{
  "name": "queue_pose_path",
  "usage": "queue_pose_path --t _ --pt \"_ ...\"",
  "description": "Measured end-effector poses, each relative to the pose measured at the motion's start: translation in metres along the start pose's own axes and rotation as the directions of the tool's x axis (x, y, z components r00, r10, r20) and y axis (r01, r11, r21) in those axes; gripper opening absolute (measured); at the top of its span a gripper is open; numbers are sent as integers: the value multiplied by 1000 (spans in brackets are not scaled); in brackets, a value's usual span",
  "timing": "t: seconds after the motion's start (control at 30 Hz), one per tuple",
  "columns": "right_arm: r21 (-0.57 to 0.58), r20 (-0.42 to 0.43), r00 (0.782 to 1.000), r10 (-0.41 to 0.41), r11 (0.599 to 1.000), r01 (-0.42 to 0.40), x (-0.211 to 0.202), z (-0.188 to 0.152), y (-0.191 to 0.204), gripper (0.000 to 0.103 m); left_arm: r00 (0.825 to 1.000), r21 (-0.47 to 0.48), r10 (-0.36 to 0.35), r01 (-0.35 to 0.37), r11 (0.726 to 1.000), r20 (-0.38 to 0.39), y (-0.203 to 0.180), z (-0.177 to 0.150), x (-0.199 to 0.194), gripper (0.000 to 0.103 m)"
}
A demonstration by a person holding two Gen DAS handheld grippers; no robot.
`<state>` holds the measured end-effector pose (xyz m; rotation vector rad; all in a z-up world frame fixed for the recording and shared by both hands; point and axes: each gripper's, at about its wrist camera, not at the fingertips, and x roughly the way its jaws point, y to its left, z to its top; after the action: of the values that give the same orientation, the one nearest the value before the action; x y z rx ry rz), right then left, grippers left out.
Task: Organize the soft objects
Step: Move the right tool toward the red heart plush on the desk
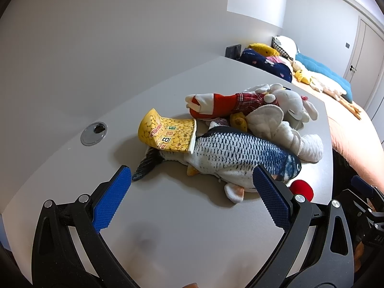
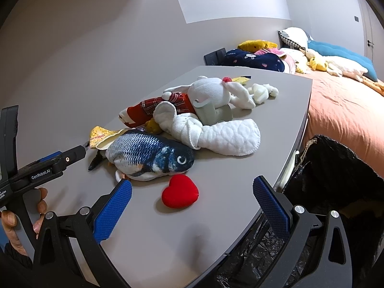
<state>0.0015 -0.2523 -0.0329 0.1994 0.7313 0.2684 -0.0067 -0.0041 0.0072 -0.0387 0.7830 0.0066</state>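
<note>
A heap of soft toys lies on the grey table [image 1: 180,228]. At its front is a blue plush fish [image 1: 240,153] [image 2: 148,156], with a yellow printed pouch [image 1: 165,132] over its tail end. Behind are a red plaid plush [image 1: 225,103] [image 2: 153,110], a white rabbit [image 2: 211,91] and a white quilted cloth [image 2: 230,136]. A red plush heart [image 2: 180,194] [image 1: 301,188] lies alone near the front. My left gripper [image 1: 192,187] is open just in front of the fish. My right gripper [image 2: 192,198] is open around the heart, slightly above it.
A black bin bag [image 2: 331,175] hangs open at the table's right edge. Beyond it is a bed with an orange cover [image 2: 343,110], pillows and more plush toys [image 2: 254,57]. A round cable grommet [image 1: 93,133] sits in the table at left. A hand [image 2: 14,223] holds the left gripper.
</note>
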Motion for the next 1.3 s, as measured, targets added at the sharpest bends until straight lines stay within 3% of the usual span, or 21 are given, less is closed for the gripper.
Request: queue_pose_path --t 1.3 --pt "9 -3 1000 -3 1000 3 0 2 -3 100 1000 2 -15 15 1000 -20 -1 -3 6 98"
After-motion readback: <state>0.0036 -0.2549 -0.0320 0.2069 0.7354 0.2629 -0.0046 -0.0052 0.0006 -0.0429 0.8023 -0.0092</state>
